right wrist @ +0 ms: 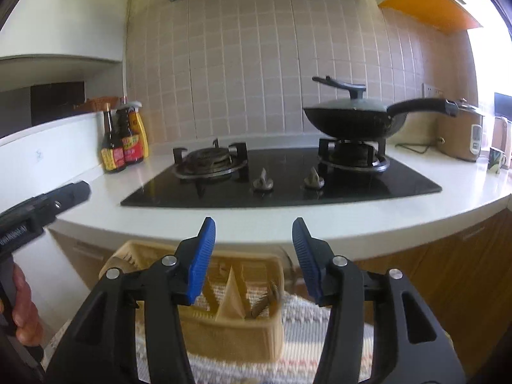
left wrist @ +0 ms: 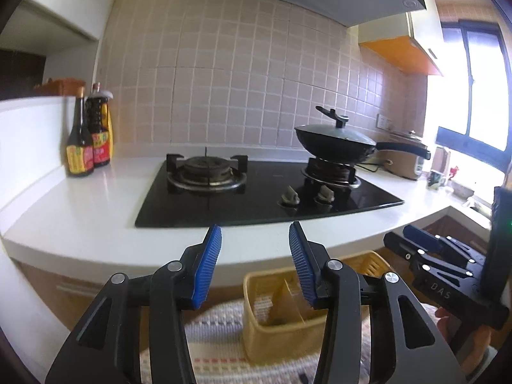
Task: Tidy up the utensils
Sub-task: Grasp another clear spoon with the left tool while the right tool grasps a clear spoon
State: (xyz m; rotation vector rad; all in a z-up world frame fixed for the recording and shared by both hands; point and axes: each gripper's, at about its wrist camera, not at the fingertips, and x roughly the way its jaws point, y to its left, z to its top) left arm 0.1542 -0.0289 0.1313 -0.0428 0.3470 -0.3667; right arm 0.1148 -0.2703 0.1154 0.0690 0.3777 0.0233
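A tan plastic utensil basket (left wrist: 275, 332) with inner dividers stands low in front of the counter on a striped woven cloth (left wrist: 220, 320). My left gripper (left wrist: 255, 233) is open above and in front of it, with nothing between its blue pads. In the right wrist view the same basket (right wrist: 230, 332) lies under my right gripper (right wrist: 254, 227), which is also open and empty. A dull, blurred utensil (right wrist: 265, 302) leans in the basket's right compartment. Each gripper shows in the other's view: the right gripper (left wrist: 425, 246) at the right, the left gripper (right wrist: 48, 204) at the left, held by a hand (right wrist: 24, 313).
Ahead lies a white counter (left wrist: 96, 217) with a black two-burner gas hob (left wrist: 265, 192). A lidded black wok (left wrist: 336, 147) sits on the right burner, handle pointing right. Sauce bottles (left wrist: 88, 140) stand at the left wall, a rice cooker (right wrist: 460, 137) at the right. Wooden cabinet fronts (right wrist: 448, 272) run below.
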